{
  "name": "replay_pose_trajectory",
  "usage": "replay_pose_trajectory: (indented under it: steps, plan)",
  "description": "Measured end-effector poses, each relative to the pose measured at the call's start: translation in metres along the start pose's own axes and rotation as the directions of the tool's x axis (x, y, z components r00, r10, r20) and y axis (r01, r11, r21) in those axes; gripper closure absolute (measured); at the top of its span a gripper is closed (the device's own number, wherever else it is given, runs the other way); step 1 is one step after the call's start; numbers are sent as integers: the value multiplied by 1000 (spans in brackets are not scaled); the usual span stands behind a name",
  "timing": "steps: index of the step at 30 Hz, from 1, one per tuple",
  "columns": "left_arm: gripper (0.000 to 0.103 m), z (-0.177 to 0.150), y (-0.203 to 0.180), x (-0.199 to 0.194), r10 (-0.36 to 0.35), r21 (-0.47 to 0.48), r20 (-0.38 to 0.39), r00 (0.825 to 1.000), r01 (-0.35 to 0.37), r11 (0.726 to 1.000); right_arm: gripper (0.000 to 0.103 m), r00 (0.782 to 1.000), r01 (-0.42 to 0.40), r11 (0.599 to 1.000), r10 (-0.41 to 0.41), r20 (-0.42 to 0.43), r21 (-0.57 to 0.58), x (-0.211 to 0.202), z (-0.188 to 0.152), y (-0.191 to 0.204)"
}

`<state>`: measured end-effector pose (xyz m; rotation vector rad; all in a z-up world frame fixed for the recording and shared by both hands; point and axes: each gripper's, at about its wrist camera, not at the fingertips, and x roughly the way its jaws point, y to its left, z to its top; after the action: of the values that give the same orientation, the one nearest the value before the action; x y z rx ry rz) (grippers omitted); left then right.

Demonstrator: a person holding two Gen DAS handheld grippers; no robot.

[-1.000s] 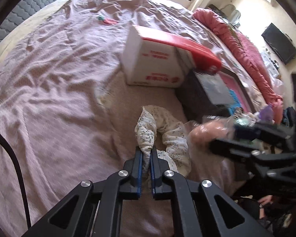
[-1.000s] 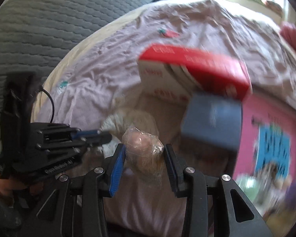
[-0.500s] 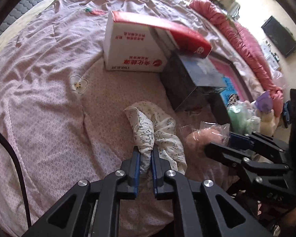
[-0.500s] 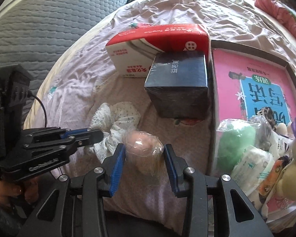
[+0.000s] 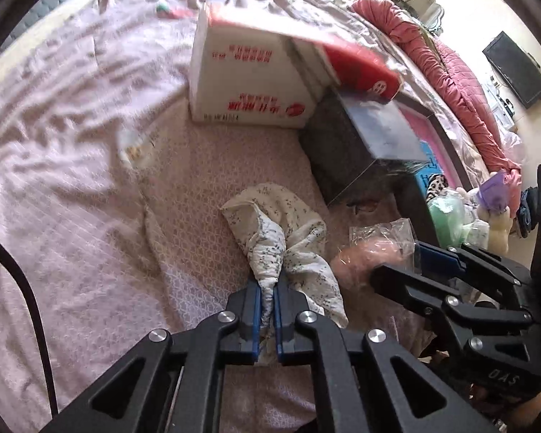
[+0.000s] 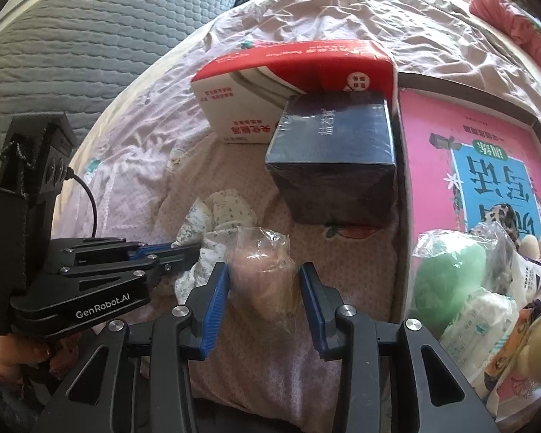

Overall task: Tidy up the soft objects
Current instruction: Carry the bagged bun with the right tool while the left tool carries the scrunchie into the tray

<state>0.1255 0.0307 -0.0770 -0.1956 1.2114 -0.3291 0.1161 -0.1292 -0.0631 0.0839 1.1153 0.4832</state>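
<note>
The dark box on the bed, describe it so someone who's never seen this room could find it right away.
Start at the pink bedspread and find the white and red carton. The dark box sits just in front of it, beside the pink tray. It is the only near-black, glossy, plastic-wrapped block there.

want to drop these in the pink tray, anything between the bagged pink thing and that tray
Nothing visible blocks it. The bagged pink item, clamped in the right gripper, has bare bedspread up to the pink tray; the dark box sits further back.
</note>
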Motion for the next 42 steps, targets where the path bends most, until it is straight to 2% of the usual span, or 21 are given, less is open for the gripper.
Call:
replay_pose_trajectory:
  steps: [7,11,14,19,25,29,42]
  plan:
    - [98,5,-23,-45,9,44,90,996,-13,999,62,995,-21,999,17,96,36,-37,7,-7]
    - [98,13,-46,-78,-23,82,153,988,10,997,62,986,-22,998,12,165,56,-72,12,-12]
    - [98,20,-69,-95,-46,119,187,981,24,993,62,975,-9,997,-8,220,74,-103,13,-21]
    - [98,29,-113,-118,-87,184,243,966,42,982,62,950,63,993,-91,298,100,-161,9,-40]
    - [98,33,-159,-121,-121,247,253,960,57,967,62,919,119,979,-171,354,165,-211,-11,-71]
    - [98,31,-184,-117,-131,281,249,960,58,958,62,905,120,971,-193,378,208,-229,-25,-89]
    - [98,19,-236,-88,-111,364,222,969,24,931,62,886,120,943,-243,395,311,-251,-63,-135]
